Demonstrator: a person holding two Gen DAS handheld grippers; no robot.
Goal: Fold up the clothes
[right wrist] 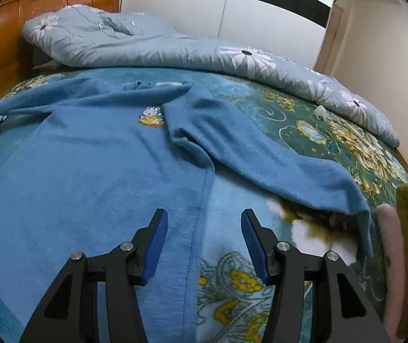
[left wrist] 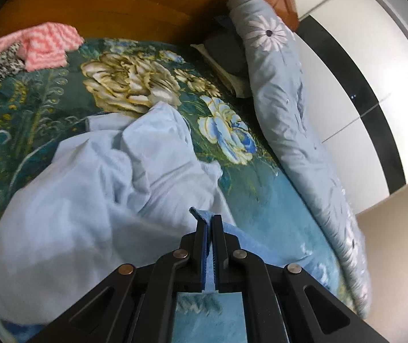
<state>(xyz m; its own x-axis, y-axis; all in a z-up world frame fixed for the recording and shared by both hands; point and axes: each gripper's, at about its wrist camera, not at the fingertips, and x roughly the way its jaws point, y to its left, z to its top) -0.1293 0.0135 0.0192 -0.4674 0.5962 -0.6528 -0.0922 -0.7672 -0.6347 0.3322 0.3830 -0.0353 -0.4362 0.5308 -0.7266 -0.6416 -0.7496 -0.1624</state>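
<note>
A blue long-sleeved top [right wrist: 89, 165] with a small cartoon patch lies spread on the floral bed blanket [right wrist: 347, 143]. Its right sleeve [right wrist: 261, 160] lies folded down across the blanket. My right gripper [right wrist: 202, 217] is open and empty, just above the top's side seam near the hem. My left gripper [left wrist: 209, 220] is shut on a pinch of the blue top's fabric [left wrist: 201, 214], held a little above the blanket [left wrist: 275, 214]. A crumpled pale blue garment [left wrist: 104, 177] lies to the left of the left gripper.
A pale blue flowered quilt [right wrist: 175, 51] is bunched along the bed's far side, also seen in the left wrist view [left wrist: 289, 114]. A wooden headboard [right wrist: 46, 0] stands behind. Folded pink and patterned clothes [left wrist: 38, 45] lie near the headboard. Pink and mustard folded items [right wrist: 401, 245] sit at the right edge.
</note>
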